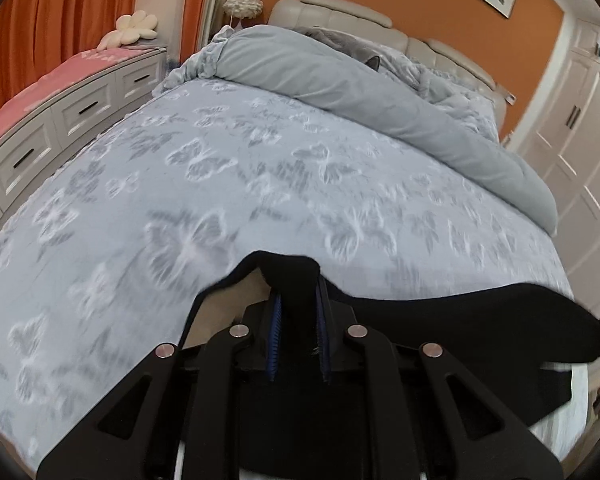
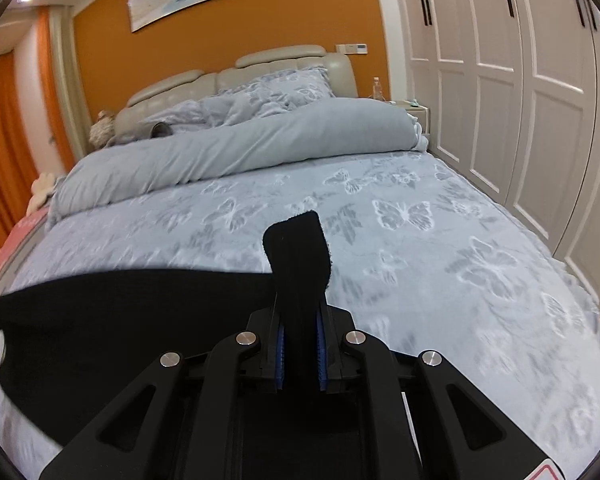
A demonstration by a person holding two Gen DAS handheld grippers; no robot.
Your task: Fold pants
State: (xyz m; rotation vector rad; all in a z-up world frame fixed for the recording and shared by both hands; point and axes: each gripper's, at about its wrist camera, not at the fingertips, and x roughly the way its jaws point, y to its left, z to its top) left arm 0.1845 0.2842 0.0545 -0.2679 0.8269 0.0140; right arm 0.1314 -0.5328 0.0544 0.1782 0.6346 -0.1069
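Now both jaws pinch black pants [image 1: 440, 320], L gripper [image 1: 298, 312] & R gripper [image 2: 300, 320], above bed [image 1: 220, 184].

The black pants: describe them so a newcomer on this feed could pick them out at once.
Start at the bed with the pale blue butterfly-print bedspread; a rolled grey duvet lies across its head end. At the near edge, the black pants stretch between the left gripper and the right gripper, each shut on a bunch of the cloth. They are the only black fabric in sight.
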